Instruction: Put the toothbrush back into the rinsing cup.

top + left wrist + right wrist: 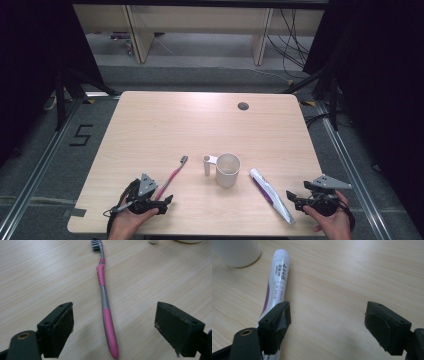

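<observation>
While our left gripper [113, 322] sits wide-jawed around the toothbrush [105, 302] flat on the desk [165, 125], right gripper [325, 322] wide beside the toothpaste [277, 275], we'd guess closing comes next.

White mug [228, 170] mid-table, wooden table [165, 125], round cable hole [243, 106] at far edge

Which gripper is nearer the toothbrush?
Left. The left gripper has its open jaws on either side of the toothbrush handle, not touching. The right gripper sits across the table, beside the toothpaste tube.
</observation>
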